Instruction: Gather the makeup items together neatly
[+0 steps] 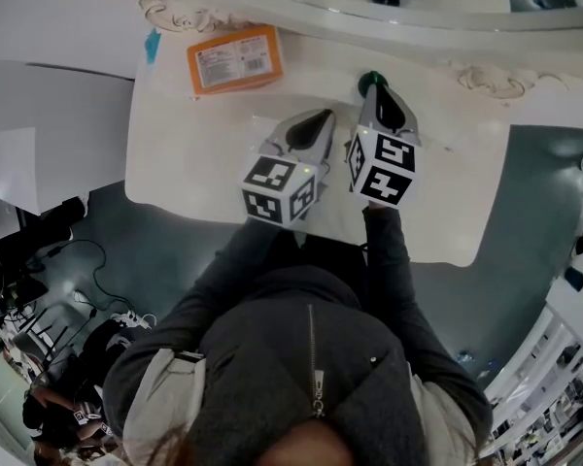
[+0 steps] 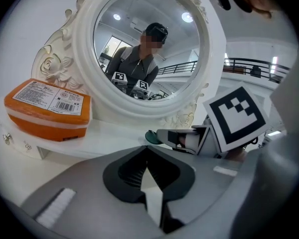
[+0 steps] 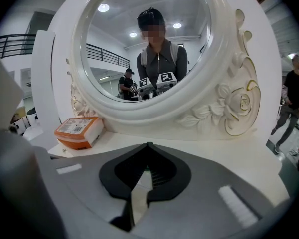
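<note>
My left gripper (image 1: 321, 118) closed empty, my right gripper (image 1: 374, 89) pinching green item (image 2: 151, 136) near table's (image 1: 175, 163) back edge, orange box (image 1: 235, 58) well left.

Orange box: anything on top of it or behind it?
Nothing lies on the orange box. Behind it rises the mirror's carved white frame. The table directly beneath the box is covered.

No wording can be read anywhere. The flat orange wrapped packet (image 2: 47, 108) carries a white label with a barcode, its print too small to make out. The white marker cubes (image 1: 280, 189) bear only black square patterns, no letters
</note>
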Available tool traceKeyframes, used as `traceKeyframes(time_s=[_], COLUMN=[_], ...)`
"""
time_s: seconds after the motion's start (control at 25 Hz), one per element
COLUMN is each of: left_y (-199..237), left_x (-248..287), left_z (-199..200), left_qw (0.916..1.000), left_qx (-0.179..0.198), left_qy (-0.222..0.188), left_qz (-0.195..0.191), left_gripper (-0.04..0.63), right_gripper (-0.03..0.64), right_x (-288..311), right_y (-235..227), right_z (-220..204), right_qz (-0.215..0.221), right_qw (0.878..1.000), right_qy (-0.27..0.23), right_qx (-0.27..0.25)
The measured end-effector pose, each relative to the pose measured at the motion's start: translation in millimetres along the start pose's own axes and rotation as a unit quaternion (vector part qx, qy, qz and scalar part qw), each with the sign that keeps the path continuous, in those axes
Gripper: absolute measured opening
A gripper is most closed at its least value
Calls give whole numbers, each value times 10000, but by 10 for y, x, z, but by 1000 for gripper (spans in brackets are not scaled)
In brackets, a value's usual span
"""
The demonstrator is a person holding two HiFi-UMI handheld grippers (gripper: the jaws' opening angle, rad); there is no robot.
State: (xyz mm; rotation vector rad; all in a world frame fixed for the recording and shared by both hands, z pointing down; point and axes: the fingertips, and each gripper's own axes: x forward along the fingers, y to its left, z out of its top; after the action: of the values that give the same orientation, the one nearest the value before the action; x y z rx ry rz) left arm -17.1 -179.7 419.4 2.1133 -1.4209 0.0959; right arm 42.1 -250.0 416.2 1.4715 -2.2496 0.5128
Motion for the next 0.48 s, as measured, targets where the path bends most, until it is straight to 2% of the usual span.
traceKeyframes(time_s=[0.48], left_y=[-163], left_x=[-107], left_z=[-64], left_qw=[9987], left_qx=[197], left_qy=[154], left_qz=[-452], left_gripper=[9], right_gripper=[5], right_x=[-326], right_y=[-68], right_z=[-12], right_qz=[-472], right_qw=[9987], right_qy=[-161], right_qx=[117])
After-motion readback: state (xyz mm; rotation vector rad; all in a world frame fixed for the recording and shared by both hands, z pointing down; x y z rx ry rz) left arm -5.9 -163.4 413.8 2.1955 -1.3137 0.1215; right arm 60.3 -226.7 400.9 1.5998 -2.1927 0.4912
